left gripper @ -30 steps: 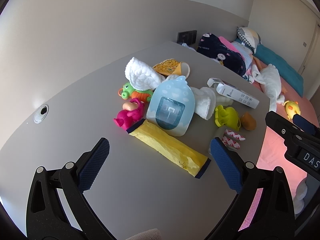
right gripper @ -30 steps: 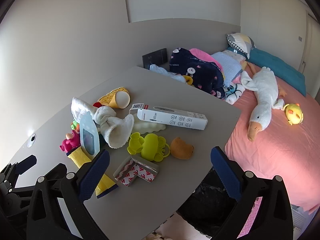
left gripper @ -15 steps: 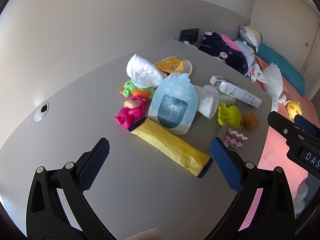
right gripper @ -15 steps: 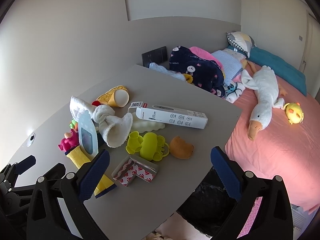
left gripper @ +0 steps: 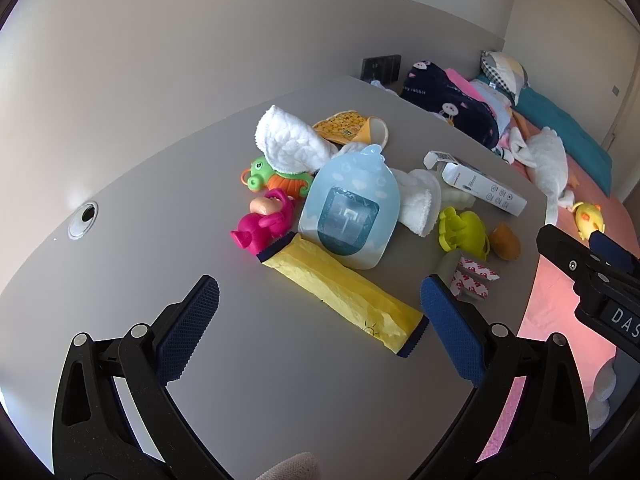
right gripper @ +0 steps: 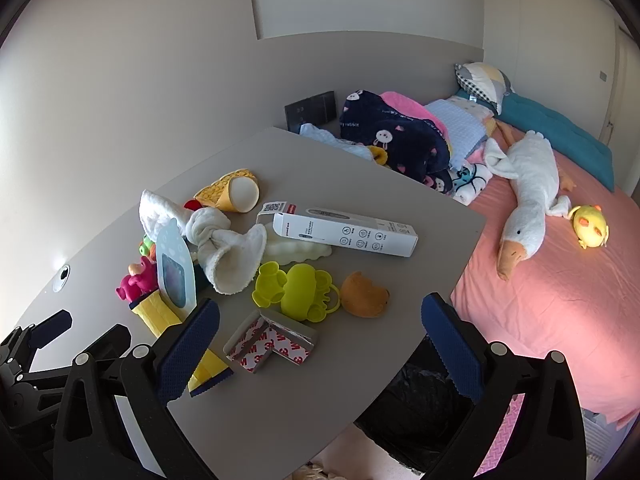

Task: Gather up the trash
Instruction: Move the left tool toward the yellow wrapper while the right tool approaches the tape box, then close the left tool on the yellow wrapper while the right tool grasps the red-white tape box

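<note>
A yellow wrapper [left gripper: 344,292] with dark blue ends lies on the grey table [left gripper: 160,208], just ahead of my open, empty left gripper [left gripper: 316,320]. Behind it leans a light blue pouch [left gripper: 350,208]. A white long box [right gripper: 344,232] and a red-and-white 3M corner piece [right gripper: 272,340] lie further right. My right gripper [right gripper: 320,332] is open and empty, above the table's near edge over the 3M piece. A black trash bag [right gripper: 416,408] sits below the table edge.
Toys and cloths clutter the table: a pink toy [left gripper: 264,228], a green frog toy [left gripper: 260,172], white towels [left gripper: 288,144], a lime green toy [right gripper: 296,292], a brown toy [right gripper: 364,292]. A pink bed [right gripper: 560,280] with a plush goose [right gripper: 528,200] lies right.
Both grippers have drifted slightly; the clutter appears a little lower and closer in both views. Nothing was grasped or moved on the table.
</note>
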Action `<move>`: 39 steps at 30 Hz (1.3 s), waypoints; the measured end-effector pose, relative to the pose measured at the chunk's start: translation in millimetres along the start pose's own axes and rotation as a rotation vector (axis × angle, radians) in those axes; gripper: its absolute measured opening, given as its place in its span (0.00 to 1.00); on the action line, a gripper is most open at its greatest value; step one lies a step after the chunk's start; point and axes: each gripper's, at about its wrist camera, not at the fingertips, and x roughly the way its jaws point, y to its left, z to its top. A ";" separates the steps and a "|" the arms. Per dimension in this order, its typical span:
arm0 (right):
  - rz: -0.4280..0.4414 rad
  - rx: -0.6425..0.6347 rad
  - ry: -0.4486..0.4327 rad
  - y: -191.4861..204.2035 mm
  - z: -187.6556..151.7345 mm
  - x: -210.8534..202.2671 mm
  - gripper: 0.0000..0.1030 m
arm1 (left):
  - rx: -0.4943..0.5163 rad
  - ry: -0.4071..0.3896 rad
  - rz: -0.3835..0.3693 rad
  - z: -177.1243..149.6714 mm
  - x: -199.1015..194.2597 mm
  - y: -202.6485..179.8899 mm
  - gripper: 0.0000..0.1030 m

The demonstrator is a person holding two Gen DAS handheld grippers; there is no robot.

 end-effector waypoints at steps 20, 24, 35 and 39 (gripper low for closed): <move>0.002 0.000 0.010 1.3 -3.5 8.7 0.97 | 0.013 0.011 0.018 5.0 3.6 2.1 0.95; 0.003 -0.001 0.010 0.9 -3.0 8.0 0.97 | 0.015 0.013 0.014 5.5 3.9 1.9 0.95; 0.009 0.000 0.016 -0.3 -5.6 9.6 0.97 | -0.005 0.023 0.024 5.0 9.2 5.1 0.95; 0.020 -0.002 0.044 -2.6 -13.1 15.6 0.97 | -0.025 0.043 0.039 4.2 22.1 8.3 0.95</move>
